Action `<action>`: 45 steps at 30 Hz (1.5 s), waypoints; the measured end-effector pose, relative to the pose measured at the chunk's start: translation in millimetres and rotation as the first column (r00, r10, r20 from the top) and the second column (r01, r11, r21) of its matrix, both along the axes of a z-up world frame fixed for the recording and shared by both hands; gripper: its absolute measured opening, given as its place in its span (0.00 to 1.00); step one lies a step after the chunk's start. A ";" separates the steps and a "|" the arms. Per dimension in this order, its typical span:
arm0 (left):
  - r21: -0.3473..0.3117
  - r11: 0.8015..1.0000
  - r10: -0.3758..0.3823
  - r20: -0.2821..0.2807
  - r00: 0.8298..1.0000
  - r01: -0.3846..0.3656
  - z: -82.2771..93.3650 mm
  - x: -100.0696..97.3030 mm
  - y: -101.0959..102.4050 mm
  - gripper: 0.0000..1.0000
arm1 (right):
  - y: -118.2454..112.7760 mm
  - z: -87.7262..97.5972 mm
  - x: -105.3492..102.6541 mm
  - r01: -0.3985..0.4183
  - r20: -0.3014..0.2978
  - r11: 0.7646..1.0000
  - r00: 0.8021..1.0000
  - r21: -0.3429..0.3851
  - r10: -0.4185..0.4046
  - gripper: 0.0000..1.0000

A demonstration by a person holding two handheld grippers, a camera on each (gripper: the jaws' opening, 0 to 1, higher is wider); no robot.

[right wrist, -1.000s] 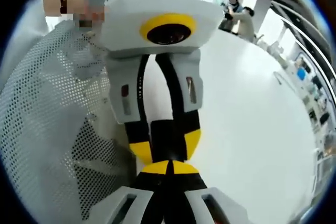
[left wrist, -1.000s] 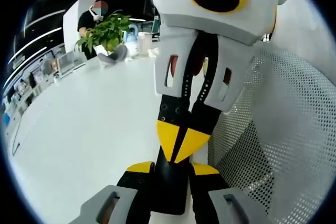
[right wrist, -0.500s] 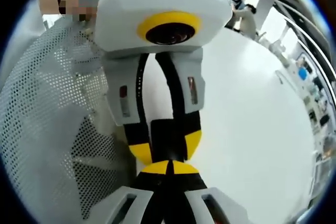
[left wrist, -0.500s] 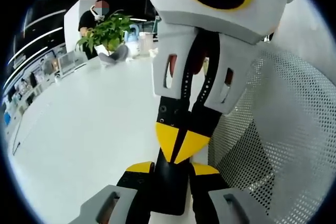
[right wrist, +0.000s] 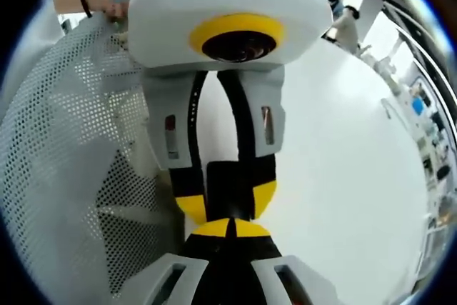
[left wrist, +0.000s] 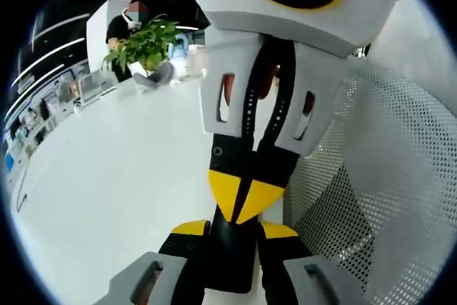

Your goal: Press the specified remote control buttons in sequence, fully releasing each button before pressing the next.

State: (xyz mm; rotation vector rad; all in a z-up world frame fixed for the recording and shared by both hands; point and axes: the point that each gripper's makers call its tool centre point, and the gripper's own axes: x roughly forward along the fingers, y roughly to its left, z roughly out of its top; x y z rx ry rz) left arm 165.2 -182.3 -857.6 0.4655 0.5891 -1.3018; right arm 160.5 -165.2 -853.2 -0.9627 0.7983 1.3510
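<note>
In the left gripper view my left gripper [left wrist: 234, 231] is shut on a slim black remote [left wrist: 228, 258], held end-on between its yellow pads. My right gripper [left wrist: 240, 196] comes down from above, shut, and its joined yellow tips rest on the remote's near end. Seen from the right gripper view, my right gripper [right wrist: 230, 228] is shut with its tips against the remote [right wrist: 230, 185]. The left gripper [right wrist: 228, 203] faces the camera there and clamps the remote from both sides. The remote's buttons are hidden.
A white table [left wrist: 114, 169] stretches away to the left. A white perforated mesh panel [left wrist: 385, 176] stands close beside both grippers. A potted plant [left wrist: 146, 44] and a person [left wrist: 125, 23] are at the table's far end. A hand [right wrist: 107, 6] holds the left gripper.
The two grippers have drawn slightly closer, so each looms larger in the other's view. Both stay shut and the remote stays clamped.
</note>
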 end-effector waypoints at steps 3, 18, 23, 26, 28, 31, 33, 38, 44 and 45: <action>0.000 1.000 -0.002 0.000 1.000 0.002 -0.4 -0.1 -0.9 0.26 | -0.6 -0.5 0.2 -0.007 -0.009 1.000 1.000 -0.011 0.007 0.00; -0.002 1.000 -0.005 0.000 1.000 0.005 -1.1 0.4 -1.5 0.26 | -0.8 -2.7 0.0 -0.104 0.000 0.986 0.995 -0.128 0.105 0.00; -0.001 1.000 -0.003 -0.001 1.000 0.003 -0.8 0.7 -1.7 0.26 | -1.0 -3.1 -0.5 -0.131 0.041 0.980 0.990 -0.152 0.138 0.00; -0.002 1.000 -0.002 -0.002 1.000 0.002 -1.0 0.8 -1.5 0.26 | -1.1 -3.7 -0.7 -0.155 0.076 0.973 0.983 -0.170 0.170 0.00; -0.004 1.000 -0.001 -0.003 1.000 0.001 -0.9 0.9 -1.5 0.26 | -1.2 -3.8 -0.9 -0.160 0.093 0.971 0.980 -0.176 0.178 0.00; -0.002 1.000 0.001 -0.003 1.000 -0.001 -1.2 1.0 -1.4 0.26 | -1.1 -3.3 0.4 -0.154 0.101 0.973 0.980 -0.175 0.173 0.00; -0.001 1.000 0.002 -0.003 1.000 -0.002 -1.1 1.0 -1.4 0.26 | -1.1 -3.4 0.9 -0.144 0.098 0.975 0.982 -0.169 0.162 0.00; 0.001 1.000 0.006 -0.004 1.000 -0.006 -1.1 1.1 -1.3 0.26 | -0.8 -3.8 -0.5 -0.151 0.126 0.972 0.977 -0.179 0.174 0.00; 0.001 1.000 0.007 -0.003 1.000 -0.007 -1.2 1.0 -1.2 0.26 | -1.6 -3.2 0.3 -0.145 0.142 0.977 0.976 -0.157 0.167 0.00; 0.001 1.000 0.007 -0.004 1.000 -0.007 -1.1 0.9 -1.2 0.26 | -1.8 -2.7 0.1 -0.141 0.144 0.979 0.976 -0.148 0.162 0.00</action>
